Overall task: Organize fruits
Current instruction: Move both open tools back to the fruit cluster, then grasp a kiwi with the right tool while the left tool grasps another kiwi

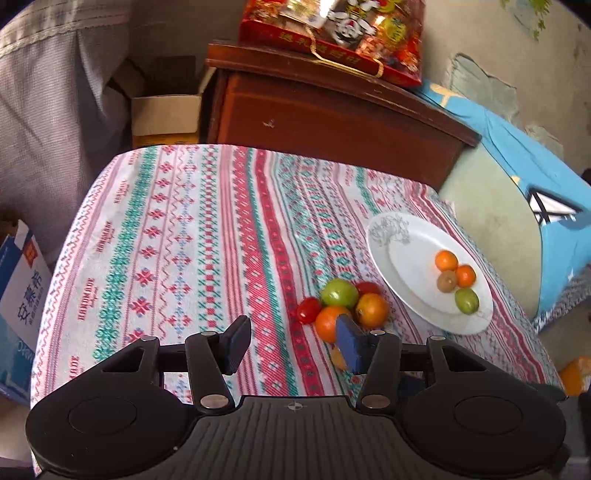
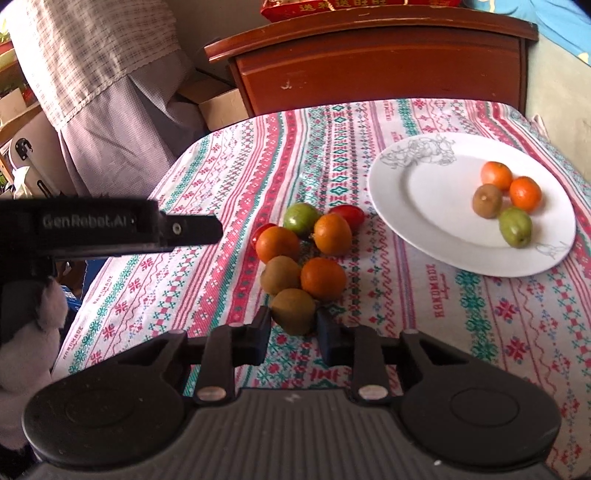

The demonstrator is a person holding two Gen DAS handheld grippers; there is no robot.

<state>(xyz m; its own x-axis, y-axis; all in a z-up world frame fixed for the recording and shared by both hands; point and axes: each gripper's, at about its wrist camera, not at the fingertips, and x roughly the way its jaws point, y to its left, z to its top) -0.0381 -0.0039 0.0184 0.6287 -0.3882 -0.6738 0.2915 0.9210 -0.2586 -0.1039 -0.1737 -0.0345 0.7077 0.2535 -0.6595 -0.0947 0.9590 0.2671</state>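
A white plate [image 2: 424, 199] on the patterned cloth holds two oranges [image 2: 496, 175], a kiwi [image 2: 487, 200] and a green fruit [image 2: 515, 226]. A pile of loose fruit lies left of it: oranges [image 2: 323, 282], kiwis [image 2: 280, 275], a green fruit [image 2: 301, 218] and red tomatoes [image 2: 349, 216]. My right gripper [image 2: 291, 325] has its fingers on both sides of the nearest kiwi [image 2: 293, 310]; whether they press it is unclear. My left gripper [image 1: 293, 343] is open and empty, just left of the pile [image 1: 340, 291]; the plate [image 1: 406, 266] lies to its right.
A dark wooden cabinet [image 2: 376, 62] stands behind the table with a red gift box [image 1: 332, 33] on top. A cardboard box [image 1: 166, 114] and draped grey cloth [image 1: 48, 110] are at back left. The left gripper's body [image 2: 110, 229] juts in from the left.
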